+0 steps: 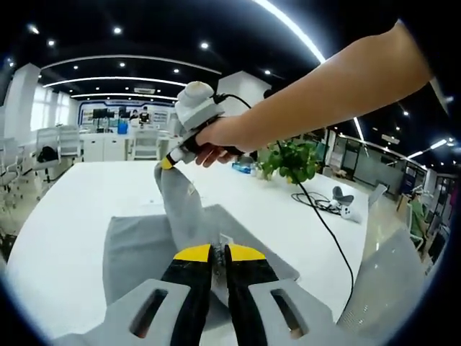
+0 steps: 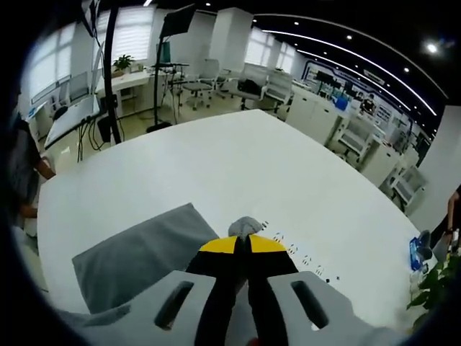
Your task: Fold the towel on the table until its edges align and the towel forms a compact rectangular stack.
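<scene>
Left gripper view. Left gripper [image 1: 218, 252], grey with yellow-tipped black jaws, at 6 o'clock: jaws nearly together, pinching an edge of the soft grey cloth towel [image 1: 137, 249]. Towel spread flat on the white rectangular table [image 1: 86, 194] from 8 to 5 o'clock, one corner drawn up in a taut strip toward 11 o'clock. At the top of that strip, right gripper [image 1: 167, 163], held in a bare hand [image 1: 216, 140], forearm entering from 2 o'clock; jaws closed on the raised corner. Black cable [image 1: 328, 231] trailing from that gripper across the table toward 4 o'clock. Green leafy potted plant [image 1: 294, 160] at 2 o'clock on the far table edge.

Right gripper view. Right gripper [image 2: 245, 245] at 6 o'clock: jaws pressed together, small tuft of towel [image 2: 137, 256] projecting beyond the tips. Remainder of towel lying flat on the table [image 2: 238, 166] toward 8 o'clock. White office chairs [image 2: 248, 79] and desks at 12 o'clock.
</scene>
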### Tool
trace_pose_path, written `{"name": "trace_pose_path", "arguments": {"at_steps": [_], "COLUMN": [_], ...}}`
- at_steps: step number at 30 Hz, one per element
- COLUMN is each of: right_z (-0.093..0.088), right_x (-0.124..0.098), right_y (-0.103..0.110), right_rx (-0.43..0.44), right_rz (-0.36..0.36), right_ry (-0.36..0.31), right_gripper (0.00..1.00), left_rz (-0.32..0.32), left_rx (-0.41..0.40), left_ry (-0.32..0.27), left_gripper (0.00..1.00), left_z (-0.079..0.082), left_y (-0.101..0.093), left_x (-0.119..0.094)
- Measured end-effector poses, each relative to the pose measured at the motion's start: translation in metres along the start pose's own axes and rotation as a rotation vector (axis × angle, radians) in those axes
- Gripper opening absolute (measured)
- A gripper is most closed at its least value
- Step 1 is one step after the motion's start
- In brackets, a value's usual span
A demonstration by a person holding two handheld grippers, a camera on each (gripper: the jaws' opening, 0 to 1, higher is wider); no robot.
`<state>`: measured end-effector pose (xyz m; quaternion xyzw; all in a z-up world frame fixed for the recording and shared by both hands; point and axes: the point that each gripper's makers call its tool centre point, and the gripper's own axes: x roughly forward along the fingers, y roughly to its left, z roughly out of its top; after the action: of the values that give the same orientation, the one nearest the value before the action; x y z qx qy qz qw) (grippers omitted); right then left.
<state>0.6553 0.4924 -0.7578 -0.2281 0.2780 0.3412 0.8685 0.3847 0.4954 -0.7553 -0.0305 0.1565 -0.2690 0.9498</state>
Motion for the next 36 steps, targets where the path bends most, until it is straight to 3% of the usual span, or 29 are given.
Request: {"name": "trace_pose_path", "arguments": {"at_steps": [11,36], "right_z": [-0.003,-0.006], "right_x": [0.021,0.066], "right_y": [0.019,0.051], "right_rx": [0.004,0.018], "right_rz": [0.017,0.056], "right_ry": [-0.012,-0.008], "right_gripper": [0.01,0.01], "left_rz": [0.045,0.118], "left_rx": [0.001,-0.047], "left_ry": [0.036,0.094], "left_gripper": [0.07,0.07], "left_z": [-0.023,-0.059], "left_y": [0.021,0.055], "left_x": [-0.008,-0.019]}}
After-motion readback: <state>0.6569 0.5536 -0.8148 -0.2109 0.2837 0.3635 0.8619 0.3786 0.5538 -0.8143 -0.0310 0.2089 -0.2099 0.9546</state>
